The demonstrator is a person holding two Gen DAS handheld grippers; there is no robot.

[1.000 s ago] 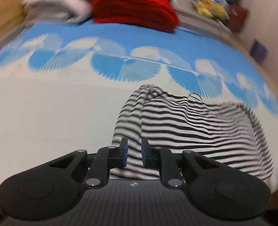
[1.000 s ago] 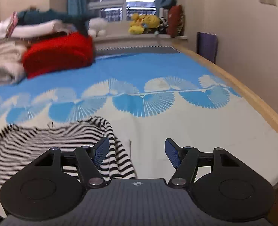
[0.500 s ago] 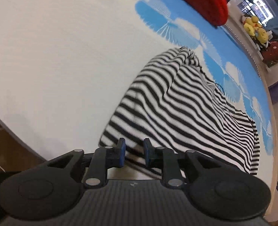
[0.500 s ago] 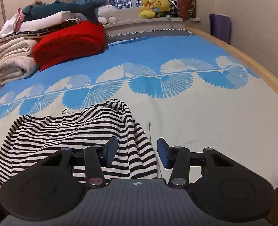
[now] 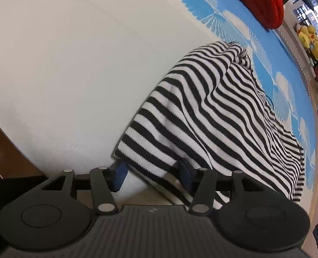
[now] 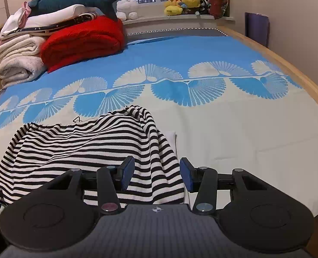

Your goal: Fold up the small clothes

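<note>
The left hand-held gripper (image 5: 151, 175) has just been opening, its jaws apart astride the near hem of the striped top (image 5: 212, 111), which lies rumpled on the bed (image 5: 62, 53). The right hand-held gripper (image 6: 156, 173) stands unclenched over the other corner. Pinch both corners low, catching both layers, before lifting.

black-and-white striped garment (image 6: 90, 148), blue-and-cream fan-patterned bedspread (image 6: 202, 81), red blanket (image 6: 81, 40).
</note>
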